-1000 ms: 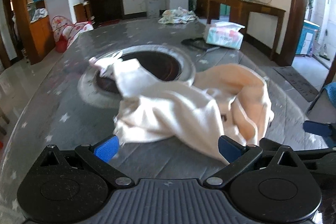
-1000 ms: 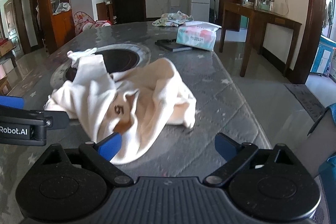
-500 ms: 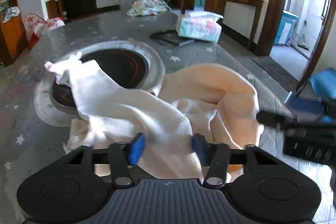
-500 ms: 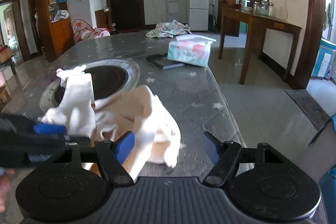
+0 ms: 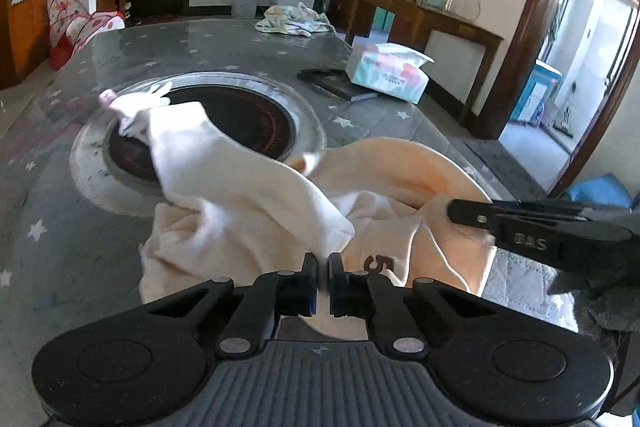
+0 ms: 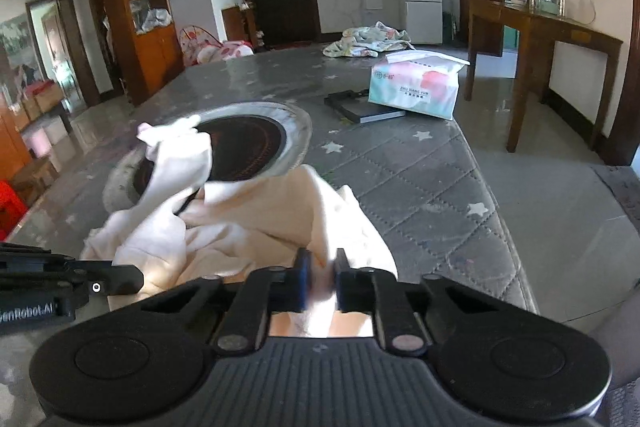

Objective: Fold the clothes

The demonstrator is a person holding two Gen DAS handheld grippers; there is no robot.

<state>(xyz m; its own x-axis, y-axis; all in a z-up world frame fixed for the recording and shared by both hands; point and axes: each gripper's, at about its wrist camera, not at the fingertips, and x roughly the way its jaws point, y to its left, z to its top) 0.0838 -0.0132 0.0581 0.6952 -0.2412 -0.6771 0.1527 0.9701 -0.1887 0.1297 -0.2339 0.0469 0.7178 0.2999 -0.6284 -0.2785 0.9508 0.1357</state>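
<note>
Now both jaws just closed: left gripper (image 5: 322,273), right gripper (image 6: 320,273) pinch garment (image 5: 248,187); bunched layers risk crooked fold.

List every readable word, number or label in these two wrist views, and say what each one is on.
"5": dark figure on the cream garment, left wrist view.
"DAS": raised letters on the right tongs, left wrist view.
"enRobot.AI": white print on the left tongs, its start cut off by the frame edge.
"ZHU XIANG YUN": small print on the tissue pack, only roughly legible.
Other tissue pack print: too small to read.
</note>
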